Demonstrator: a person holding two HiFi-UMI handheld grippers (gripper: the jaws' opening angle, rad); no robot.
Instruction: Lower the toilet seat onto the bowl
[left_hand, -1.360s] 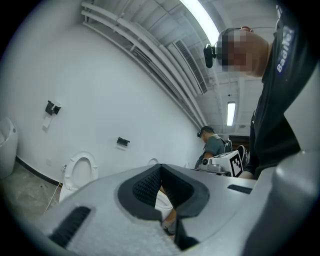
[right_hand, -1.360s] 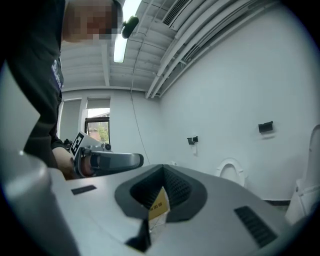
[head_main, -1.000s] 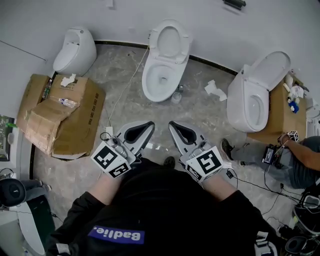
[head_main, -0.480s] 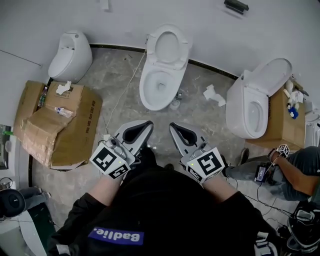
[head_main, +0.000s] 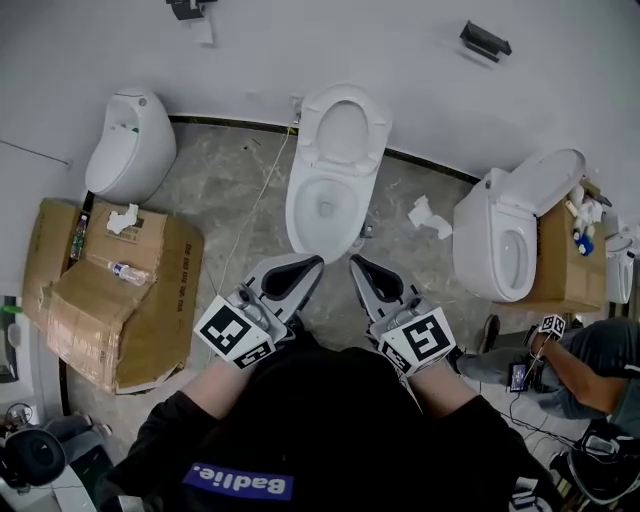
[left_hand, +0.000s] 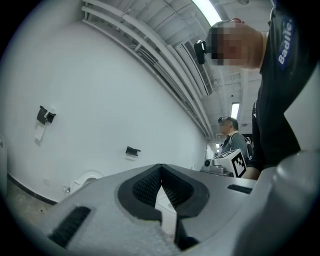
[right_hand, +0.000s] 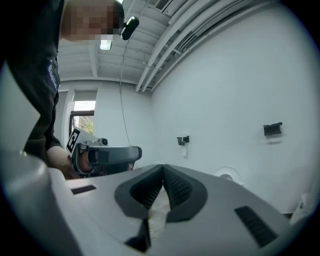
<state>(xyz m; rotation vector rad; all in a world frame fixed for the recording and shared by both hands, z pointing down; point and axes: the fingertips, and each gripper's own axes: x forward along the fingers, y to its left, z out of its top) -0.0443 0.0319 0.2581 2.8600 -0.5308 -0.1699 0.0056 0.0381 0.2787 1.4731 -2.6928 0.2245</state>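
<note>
Both grippers are out front and level, side by side but apart. The left gripper (head_main: 312, 264) has its jaws pressed tip to tip with nothing between them. The right gripper (head_main: 357, 262) is the same, pinched together and empty.

At twelve o'clock stands the white ceramic toilet bowl (head_main: 300, 215), near the jaw tips but not touching them. Its white oval toilet seat (head_main: 309, 140) is tipped up against the pale wall (not down on the bowl yet).

At ten o'clock sits a rounded white closed toilet (head_main: 128, 145). At nine o'clock is a flattened brown cardboard box (head_main: 150, 310) with a clear plastic bottle (head_main: 130, 270) lying on it.

At two o'clock a second white toilet (head_main: 480, 235) has its lid raised. Crumpled white paper (head_main: 425, 215) lies on the grey floor between the two open toilets. A seated person (head_main: 585, 360) is at four o'clock.
</note>
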